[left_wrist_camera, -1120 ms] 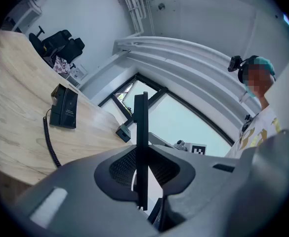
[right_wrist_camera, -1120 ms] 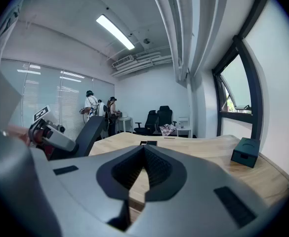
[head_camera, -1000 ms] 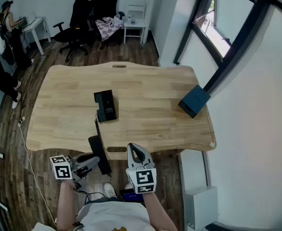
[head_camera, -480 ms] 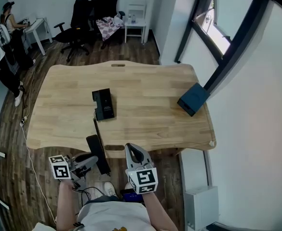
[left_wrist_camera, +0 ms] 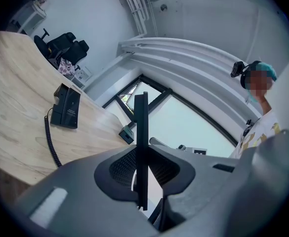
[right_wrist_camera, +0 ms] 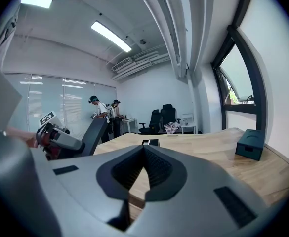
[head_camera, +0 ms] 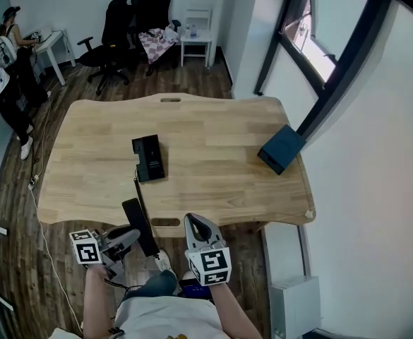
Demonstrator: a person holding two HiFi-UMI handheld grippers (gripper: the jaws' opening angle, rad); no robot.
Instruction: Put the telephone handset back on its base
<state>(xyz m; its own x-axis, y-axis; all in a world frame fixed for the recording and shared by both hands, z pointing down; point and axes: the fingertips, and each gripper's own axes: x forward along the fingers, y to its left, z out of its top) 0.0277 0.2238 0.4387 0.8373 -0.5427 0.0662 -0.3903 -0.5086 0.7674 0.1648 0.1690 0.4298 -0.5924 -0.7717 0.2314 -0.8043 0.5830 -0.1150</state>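
The black telephone base [head_camera: 148, 158] lies on the wooden table [head_camera: 220, 175], left of centre. Its coiled cord [head_camera: 137, 186] runs off the near edge to the black handset [head_camera: 137, 219], which hangs just off that edge. My left gripper [head_camera: 137, 236] is shut on the handset. In the left gripper view the handset [left_wrist_camera: 141, 132] stands edge-on between the jaws, with the base [left_wrist_camera: 66, 107] farther off on the table. My right gripper [head_camera: 194, 222] hovers at the near edge, shut and holding nothing. The right gripper view shows the handset [right_wrist_camera: 92, 135] at left.
A dark blue box [head_camera: 282, 148] sits near the table's right edge. Office chairs [head_camera: 132, 20] and a white stool stand beyond the far edge. People [head_camera: 1, 69] stand by a desk at the far left. A window frame rises on the right.
Both grippers and the handset stay almost where they were. A person at the far left has shifted position by the desk.
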